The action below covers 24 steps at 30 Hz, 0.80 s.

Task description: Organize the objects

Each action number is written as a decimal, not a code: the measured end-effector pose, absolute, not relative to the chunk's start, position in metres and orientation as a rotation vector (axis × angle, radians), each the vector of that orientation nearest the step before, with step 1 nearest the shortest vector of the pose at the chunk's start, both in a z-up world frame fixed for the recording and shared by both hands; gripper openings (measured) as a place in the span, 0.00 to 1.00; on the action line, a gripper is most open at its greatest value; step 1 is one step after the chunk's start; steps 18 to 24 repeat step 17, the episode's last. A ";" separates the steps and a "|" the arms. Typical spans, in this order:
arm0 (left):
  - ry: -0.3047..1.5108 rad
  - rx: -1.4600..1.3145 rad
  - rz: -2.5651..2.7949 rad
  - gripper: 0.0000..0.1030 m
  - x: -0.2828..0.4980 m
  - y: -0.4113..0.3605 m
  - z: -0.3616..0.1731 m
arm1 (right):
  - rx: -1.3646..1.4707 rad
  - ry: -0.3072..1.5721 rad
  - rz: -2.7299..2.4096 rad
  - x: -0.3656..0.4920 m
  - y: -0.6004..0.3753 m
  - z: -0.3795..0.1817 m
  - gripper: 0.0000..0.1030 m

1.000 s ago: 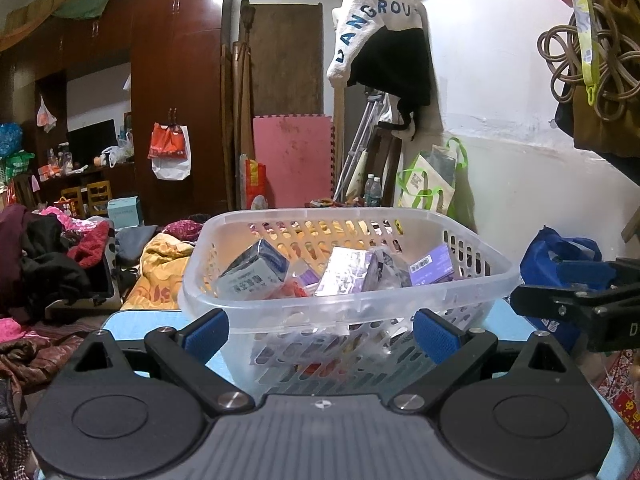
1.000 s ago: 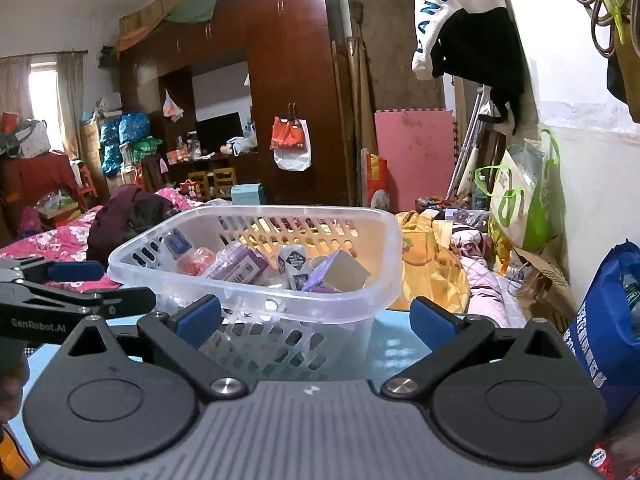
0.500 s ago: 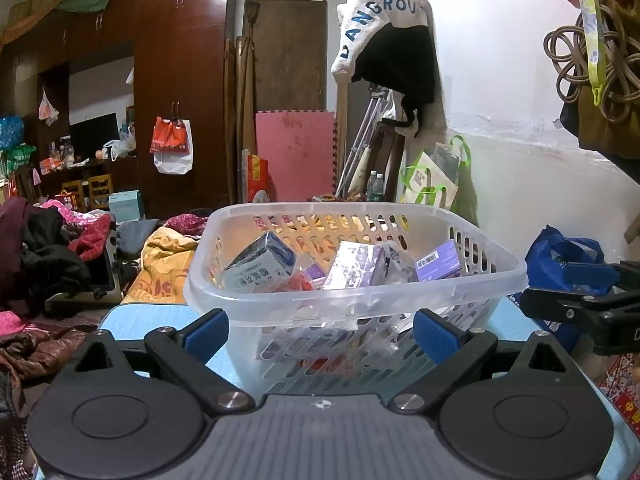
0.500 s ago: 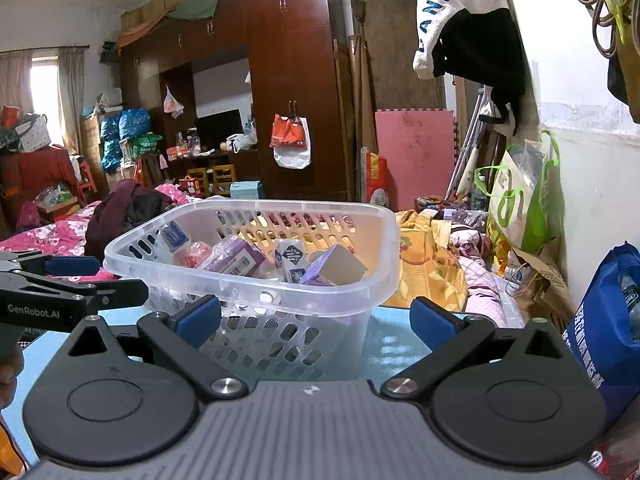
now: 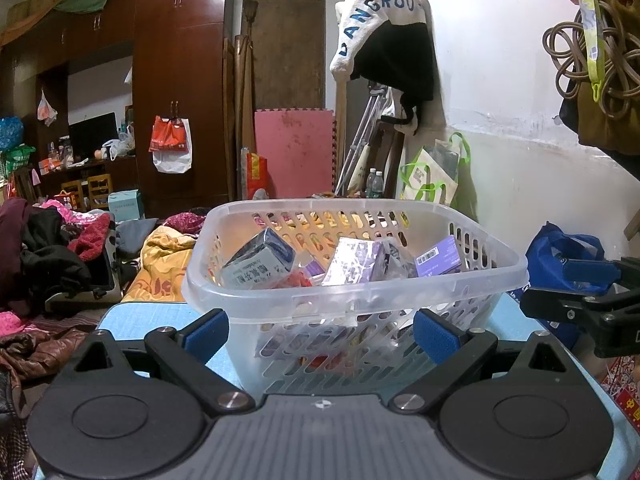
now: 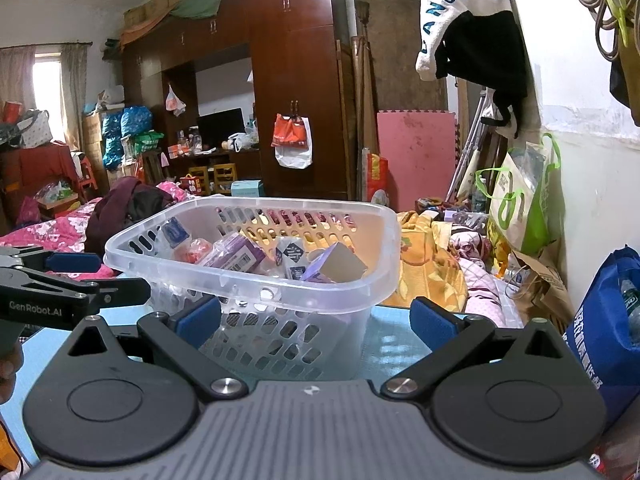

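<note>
A clear plastic basket (image 5: 352,294) (image 6: 256,280) with slotted walls stands on a light blue table (image 5: 132,316) (image 6: 396,336). Inside lie several small cartons: a grey-blue one (image 5: 258,264), purple ones (image 5: 354,260) (image 6: 236,256), and a tilted purple box with a brown face (image 6: 336,266). My left gripper (image 5: 322,330) is open, its blue pads either side of the basket's near wall and empty. My right gripper (image 6: 316,320) is open too, nothing between its fingers, facing the basket's near right corner. Each gripper shows at the edge of the other's view.
A blue bag (image 6: 604,332) stands close on the right by the white wall. Beyond the table are piles of clothes (image 5: 48,248), a yellow blanket (image 6: 428,268), green-handled bags (image 6: 520,200) and a dark wooden wardrobe (image 5: 180,92). A hooded garment (image 5: 384,28) hangs on the wall.
Both cameras have drawn back and risen slightly, so the basket sits a little farther off and its contents show more. Both grippers stay open and empty.
</note>
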State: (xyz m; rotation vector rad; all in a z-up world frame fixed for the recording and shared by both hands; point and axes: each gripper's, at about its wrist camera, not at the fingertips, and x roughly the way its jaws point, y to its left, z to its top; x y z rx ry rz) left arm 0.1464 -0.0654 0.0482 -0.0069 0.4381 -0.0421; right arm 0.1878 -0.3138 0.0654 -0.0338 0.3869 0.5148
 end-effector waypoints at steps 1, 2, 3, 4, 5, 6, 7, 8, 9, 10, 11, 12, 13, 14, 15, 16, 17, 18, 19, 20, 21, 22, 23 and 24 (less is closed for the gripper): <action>0.438 -0.007 -0.042 0.97 0.146 -0.065 0.048 | -0.033 0.386 0.515 0.188 -0.314 0.065 1.00; 0.439 -0.008 -0.042 0.97 0.146 -0.065 0.048 | -0.032 0.386 0.515 0.188 -0.314 0.066 1.00; 0.438 -0.007 -0.043 0.97 0.146 -0.065 0.048 | -0.033 0.386 0.515 0.187 -0.313 0.066 1.00; 0.437 -0.006 -0.042 0.97 0.146 -0.065 0.048 | -0.033 0.386 0.514 0.187 -0.313 0.066 1.00; 0.437 -0.006 -0.042 0.97 0.146 -0.065 0.048 | -0.034 0.385 0.515 0.188 -0.313 0.065 1.00; 0.436 -0.004 -0.041 0.97 0.146 -0.065 0.048 | -0.034 0.384 0.515 0.188 -0.313 0.066 1.00; 0.435 -0.004 -0.040 0.97 0.146 -0.065 0.048 | -0.034 0.384 0.516 0.188 -0.313 0.066 1.00; 0.435 -0.003 -0.041 0.97 0.146 -0.065 0.047 | -0.035 0.383 0.517 0.188 -0.313 0.066 1.00; 0.436 -0.002 -0.042 0.97 0.146 -0.065 0.047 | -0.036 0.383 0.517 0.189 -0.313 0.066 1.00; 0.435 -0.001 -0.042 0.97 0.146 -0.065 0.047 | -0.036 0.382 0.517 0.189 -0.313 0.066 1.00; 0.435 -0.002 -0.042 0.97 0.147 -0.065 0.047 | -0.036 0.382 0.517 0.189 -0.313 0.066 1.00; 0.434 -0.001 -0.045 0.97 0.147 -0.065 0.047 | -0.036 0.382 0.517 0.189 -0.313 0.066 1.00; 0.432 0.000 -0.053 0.97 0.146 -0.065 0.047 | -0.035 0.383 0.517 0.189 -0.313 0.066 1.00; 0.429 0.001 -0.060 0.97 0.146 -0.066 0.047 | -0.035 0.383 0.518 0.189 -0.313 0.066 1.00; 0.417 0.002 -0.071 0.97 0.144 -0.066 0.048 | -0.036 0.383 0.518 0.189 -0.313 0.066 1.00; 0.401 0.002 -0.079 0.97 0.142 -0.067 0.048 | -0.036 0.382 0.517 0.189 -0.313 0.066 1.00; 0.389 0.001 -0.079 0.97 0.140 -0.067 0.049 | -0.035 0.381 0.517 0.189 -0.314 0.066 1.00; 0.389 0.001 -0.079 0.97 0.140 -0.067 0.049 | -0.035 0.381 0.517 0.189 -0.314 0.066 1.00; 0.389 0.001 -0.079 0.97 0.140 -0.067 0.049 | -0.035 0.381 0.517 0.189 -0.314 0.066 1.00; 0.389 0.001 -0.079 0.97 0.140 -0.067 0.049 | -0.035 0.381 0.517 0.189 -0.314 0.066 1.00; 0.389 0.001 -0.079 0.97 0.140 -0.067 0.049 | -0.035 0.381 0.517 0.189 -0.314 0.066 1.00; 0.389 0.001 -0.079 0.97 0.140 -0.067 0.049 | -0.035 0.381 0.517 0.189 -0.314 0.066 1.00; 0.389 0.001 -0.079 0.97 0.140 -0.067 0.049 | -0.035 0.381 0.517 0.189 -0.314 0.066 1.00; 0.389 0.001 -0.079 0.97 0.140 -0.067 0.049 | -0.035 0.381 0.517 0.189 -0.314 0.066 1.00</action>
